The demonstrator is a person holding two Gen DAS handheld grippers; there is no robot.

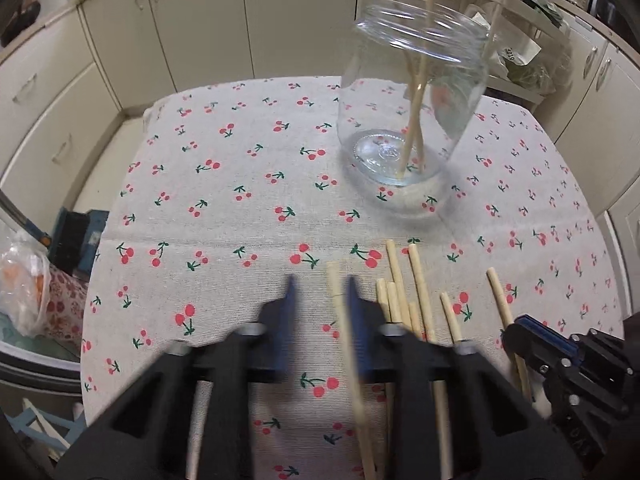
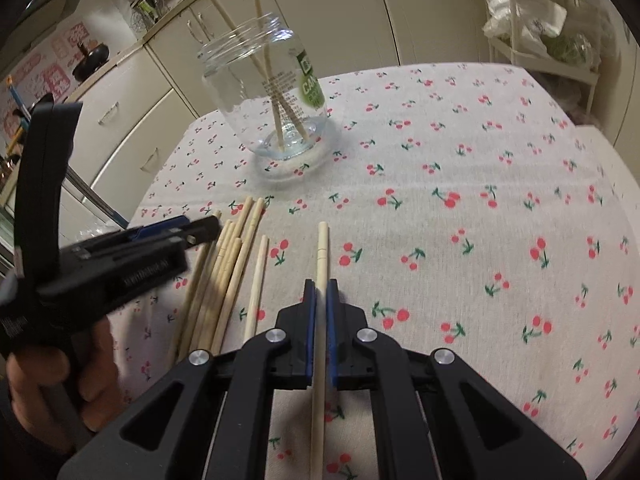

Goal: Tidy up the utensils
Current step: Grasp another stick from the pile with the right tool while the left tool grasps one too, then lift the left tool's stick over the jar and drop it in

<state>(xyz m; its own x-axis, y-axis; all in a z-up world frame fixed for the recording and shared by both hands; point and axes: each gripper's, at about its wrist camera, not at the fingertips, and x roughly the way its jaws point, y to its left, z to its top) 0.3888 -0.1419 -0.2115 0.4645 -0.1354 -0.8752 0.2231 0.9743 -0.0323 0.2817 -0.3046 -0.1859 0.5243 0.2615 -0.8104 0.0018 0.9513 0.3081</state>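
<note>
A clear glass jar (image 1: 412, 108) stands on the cherry-print tablecloth (image 1: 224, 184) with two wooden chopsticks upright in it; it also shows in the right wrist view (image 2: 272, 92). Several loose chopsticks (image 2: 224, 276) lie on the cloth. My left gripper (image 1: 320, 286) is open, with one chopstick (image 1: 348, 344) lying against its right finger, blurred. My right gripper (image 2: 321, 286) is shut on a single chopstick (image 2: 321, 256) that points forward toward the jar. The left gripper (image 2: 192, 232) shows at the left of the right wrist view, over the pile.
Cream cabinets (image 1: 120, 40) surround the table. A wire rack (image 2: 544, 40) with bags stands at the far right. A plastic bag (image 1: 24, 280) and a blue object (image 1: 80, 240) lie off the table's left edge.
</note>
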